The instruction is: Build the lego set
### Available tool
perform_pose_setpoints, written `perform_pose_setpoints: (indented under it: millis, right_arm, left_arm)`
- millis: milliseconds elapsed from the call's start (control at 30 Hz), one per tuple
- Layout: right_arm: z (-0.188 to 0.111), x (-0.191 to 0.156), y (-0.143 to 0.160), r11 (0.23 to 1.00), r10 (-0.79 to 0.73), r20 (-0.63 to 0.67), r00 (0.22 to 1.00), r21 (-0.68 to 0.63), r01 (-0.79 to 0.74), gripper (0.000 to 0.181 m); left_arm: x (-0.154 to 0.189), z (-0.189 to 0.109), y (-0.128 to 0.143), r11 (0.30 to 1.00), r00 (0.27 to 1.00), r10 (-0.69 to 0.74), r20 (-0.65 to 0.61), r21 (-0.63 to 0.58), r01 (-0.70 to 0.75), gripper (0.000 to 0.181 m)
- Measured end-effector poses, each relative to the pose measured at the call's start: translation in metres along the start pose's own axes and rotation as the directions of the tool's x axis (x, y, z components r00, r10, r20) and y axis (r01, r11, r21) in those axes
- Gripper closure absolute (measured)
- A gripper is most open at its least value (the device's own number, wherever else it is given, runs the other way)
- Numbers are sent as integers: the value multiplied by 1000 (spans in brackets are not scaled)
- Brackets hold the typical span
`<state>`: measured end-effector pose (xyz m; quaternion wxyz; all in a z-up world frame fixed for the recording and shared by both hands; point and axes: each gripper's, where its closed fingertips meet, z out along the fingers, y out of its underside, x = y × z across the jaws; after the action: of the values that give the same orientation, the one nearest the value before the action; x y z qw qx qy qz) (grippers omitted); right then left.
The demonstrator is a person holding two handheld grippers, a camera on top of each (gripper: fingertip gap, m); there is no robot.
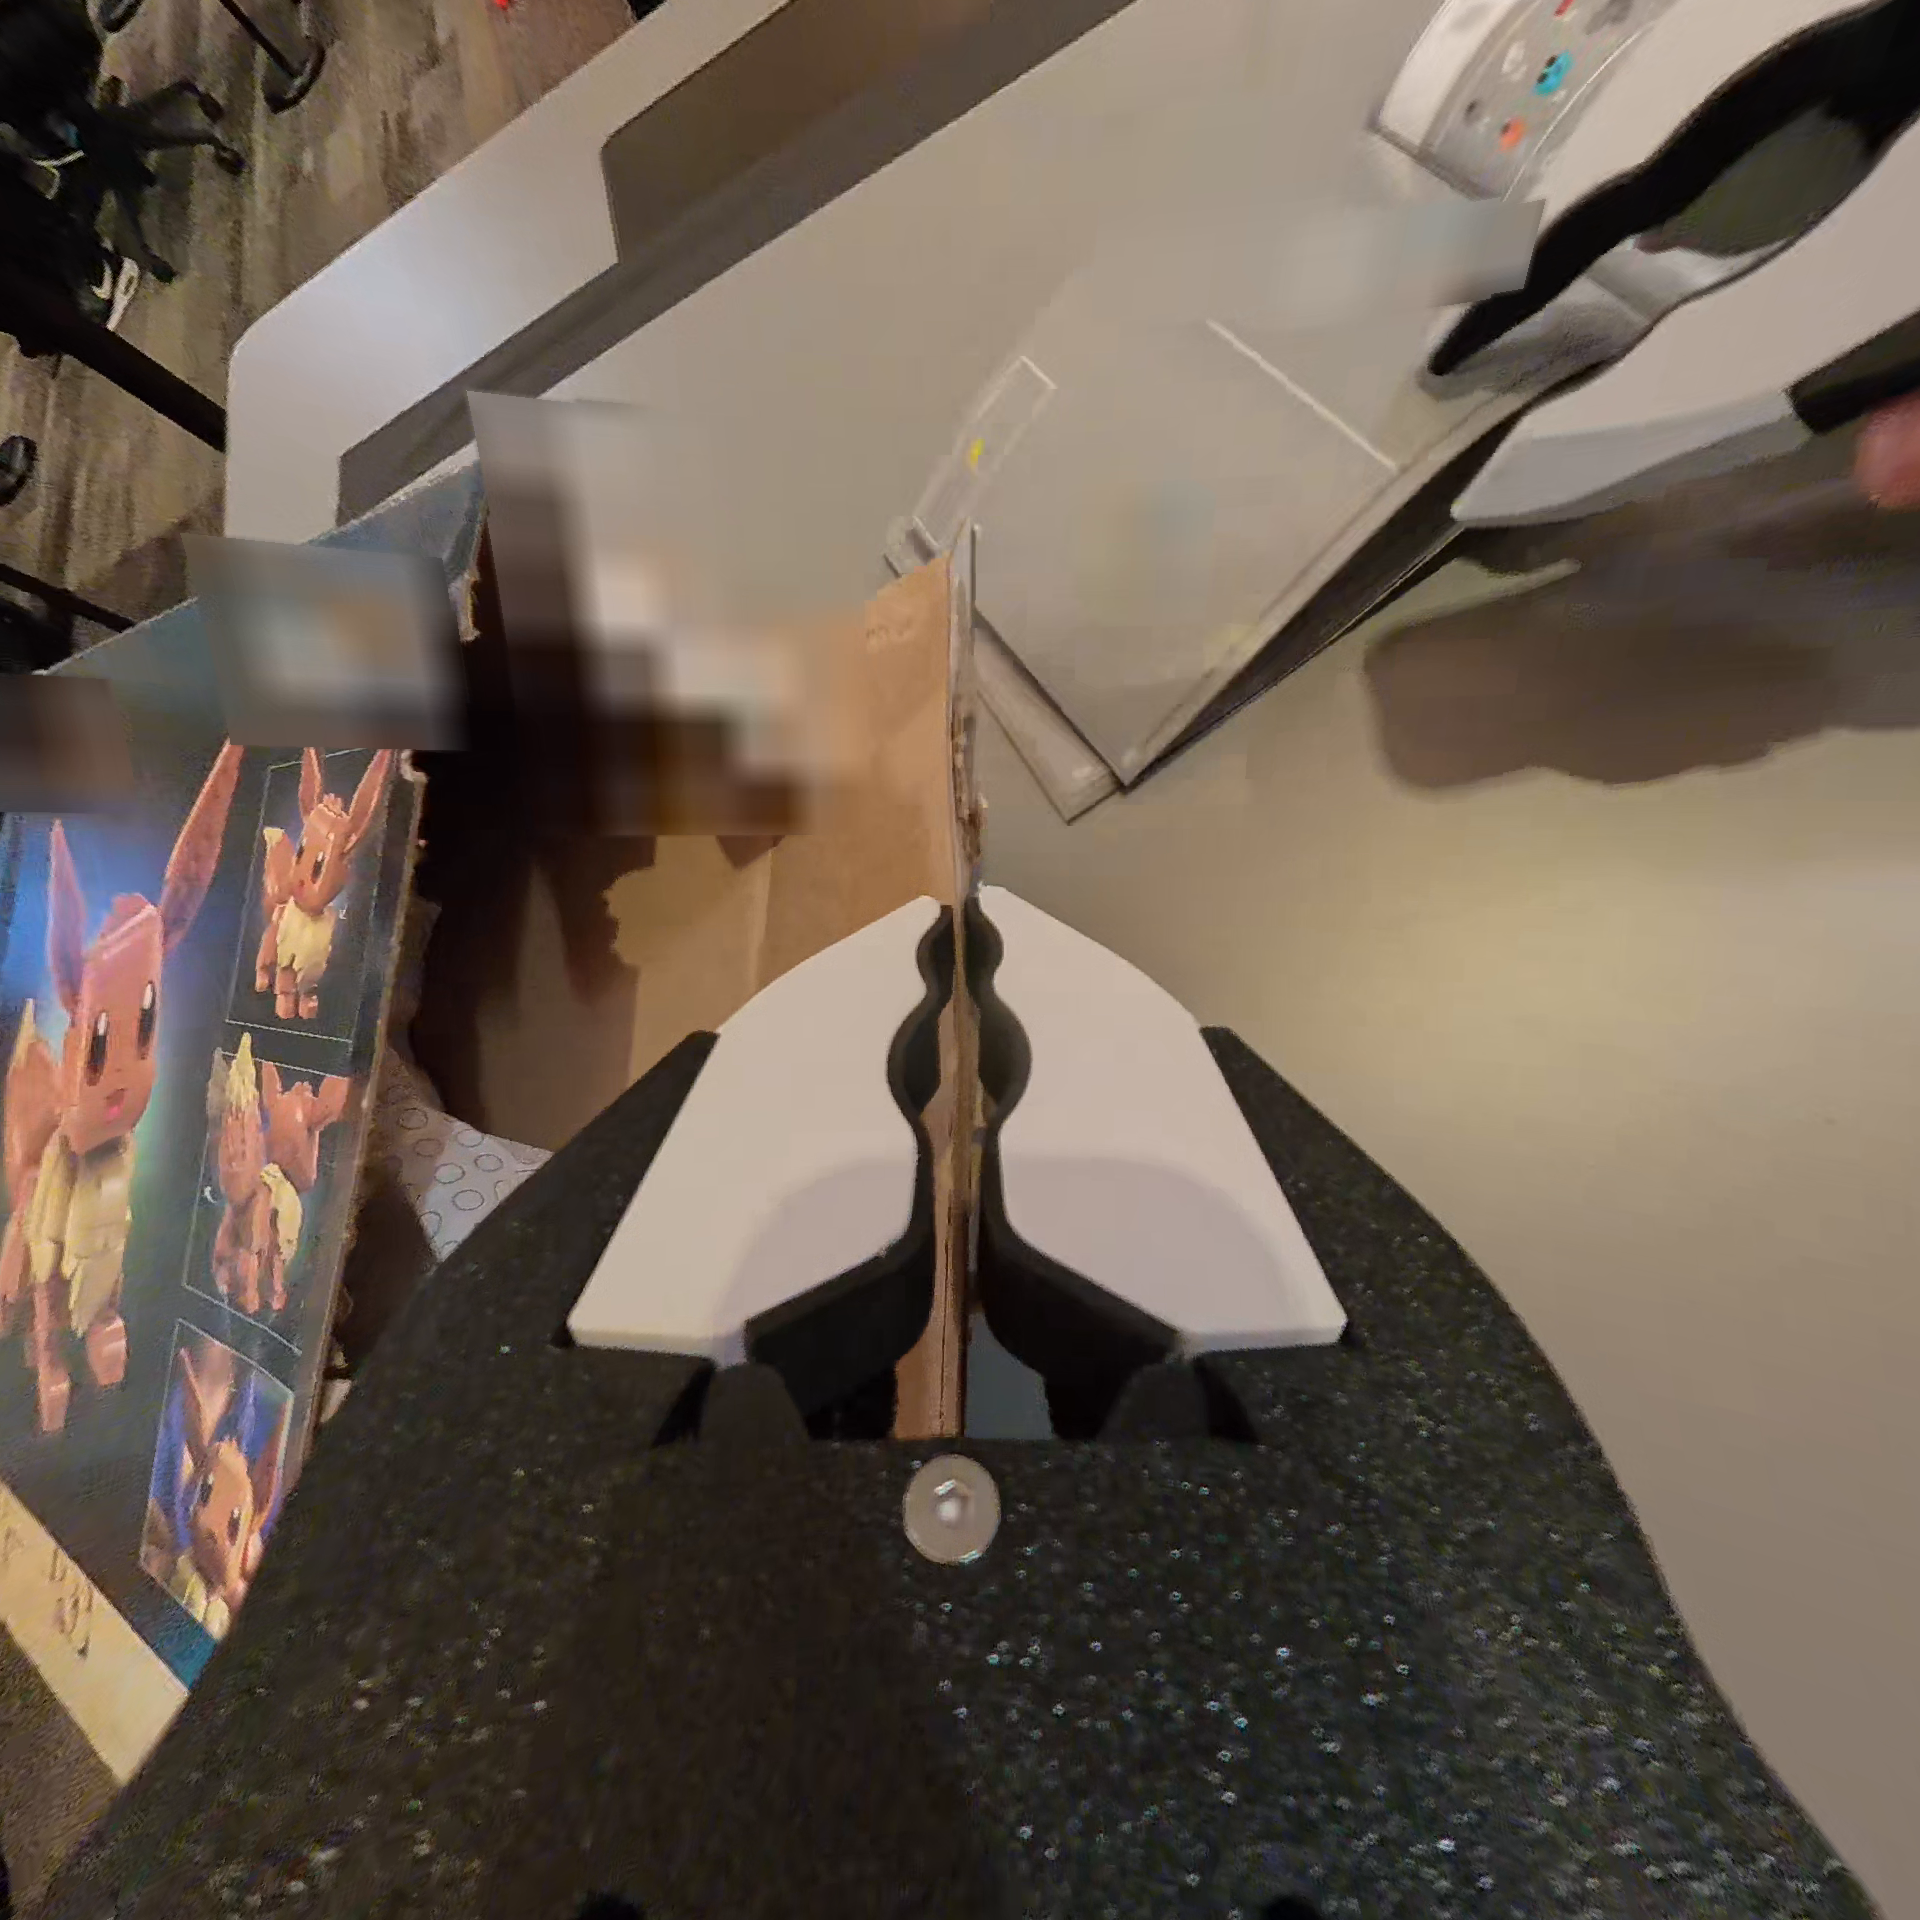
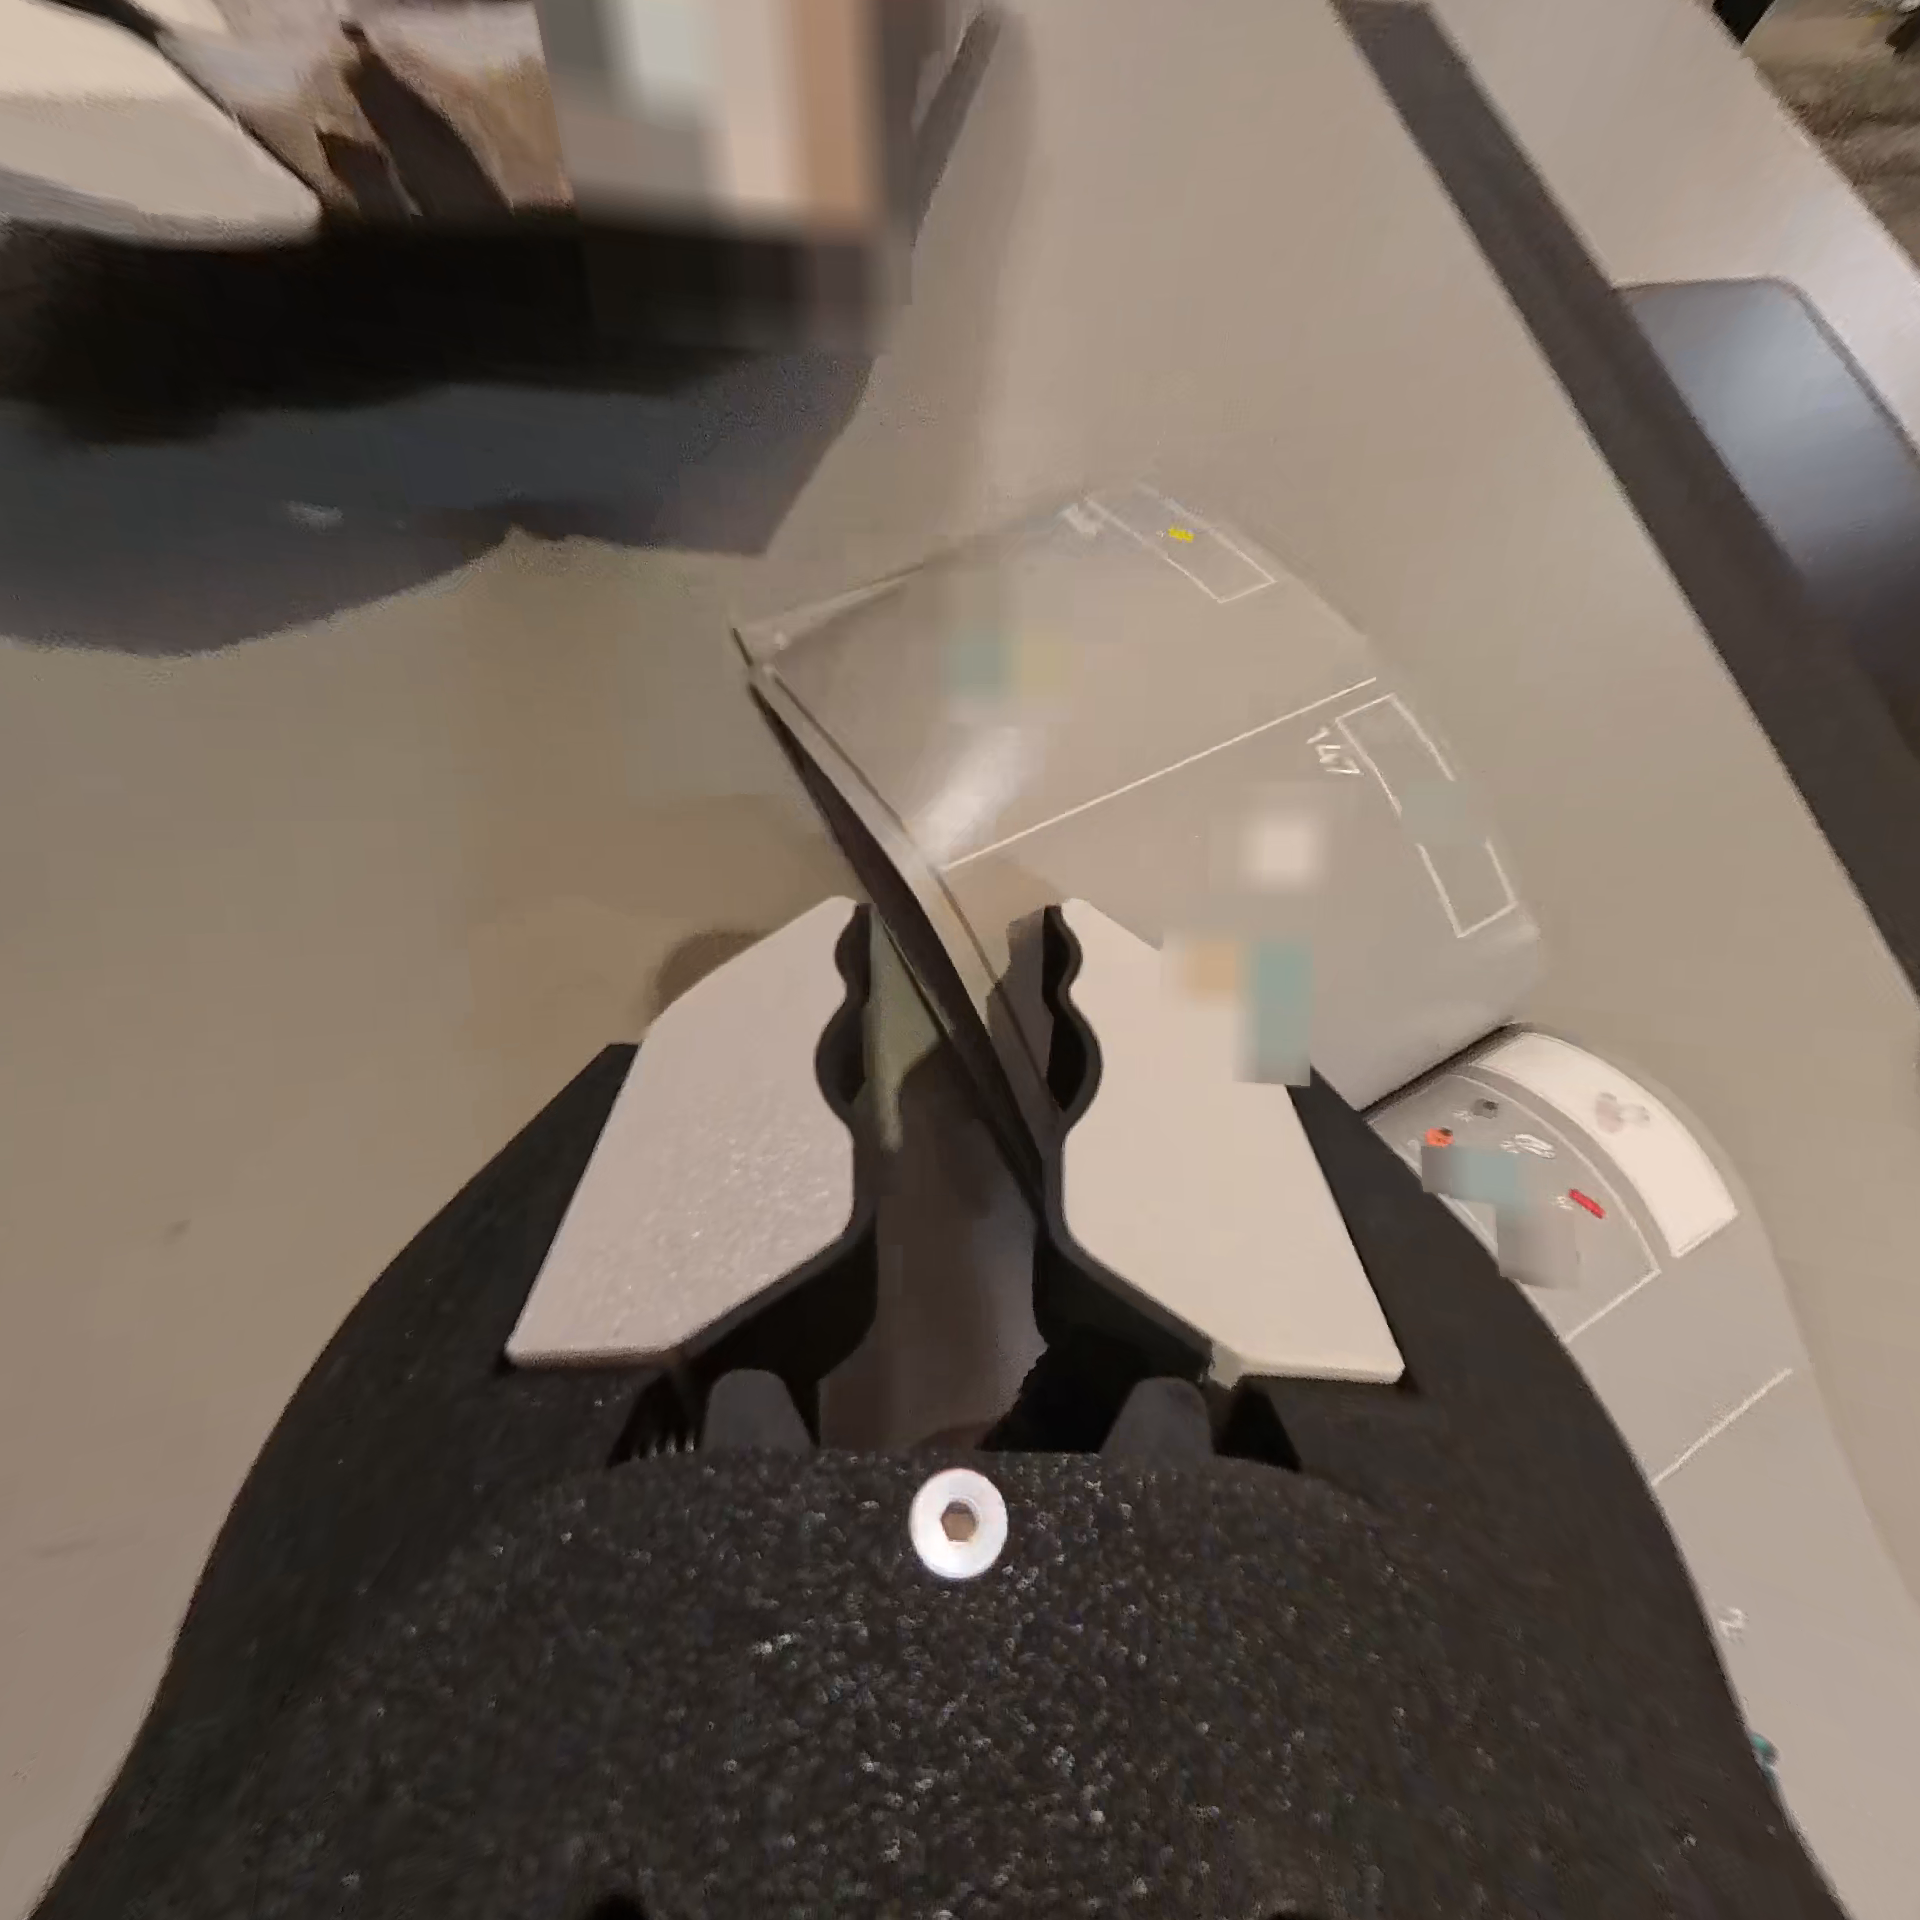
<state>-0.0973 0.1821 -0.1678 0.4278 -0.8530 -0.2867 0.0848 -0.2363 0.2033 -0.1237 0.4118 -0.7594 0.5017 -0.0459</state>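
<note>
My left gripper (image 1: 961, 914) is shut on the upright brown cardboard flap (image 1: 914, 727) of the set's open box (image 1: 156, 1039), whose side bears pictures of a brick-built orange creature. A bag printed with circles (image 1: 457, 1174) lies inside the box. The grey instruction booklet (image 1: 1195, 499) lies open on the table right of the box. My right gripper (image 2: 956, 920) has its jaws apart, with a lifted, curled sheaf of booklet pages (image 2: 1143, 727) running slantwise between them. The right gripper also shows in the left wrist view (image 1: 1631, 379), motion-blurred.
The beige table (image 2: 312, 831) spreads left of the booklet. A dark gap strip (image 2: 1558, 312) and a dark pad (image 2: 1818, 416) lie at the far right. A blurred black shape (image 2: 312, 312) sits by the box. Floor and chair bases (image 1: 104, 156) show beyond the table edge. Left tips to right tips: about 15 centimetres.
</note>
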Motion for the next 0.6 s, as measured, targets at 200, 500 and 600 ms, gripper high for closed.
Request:
perform_pose_setpoints:
  millis: [200,500,600]
  right_arm:
    - [6,-6,6,999,1,34,999,-49,1,147]
    - [-21,30,12,996,-4,-80,997,-87,-3,157]
    - [-15,36,20,991,63,-65,996,-110,-70,160]
  left_arm:
    - [2,3,6,999,1000,24,1,-25,-24,180]
    - [29,38,26,991,995,66,-72,-111,-74,180]
    - [36,48,28,989,993,69,-94,-123,-80,180]
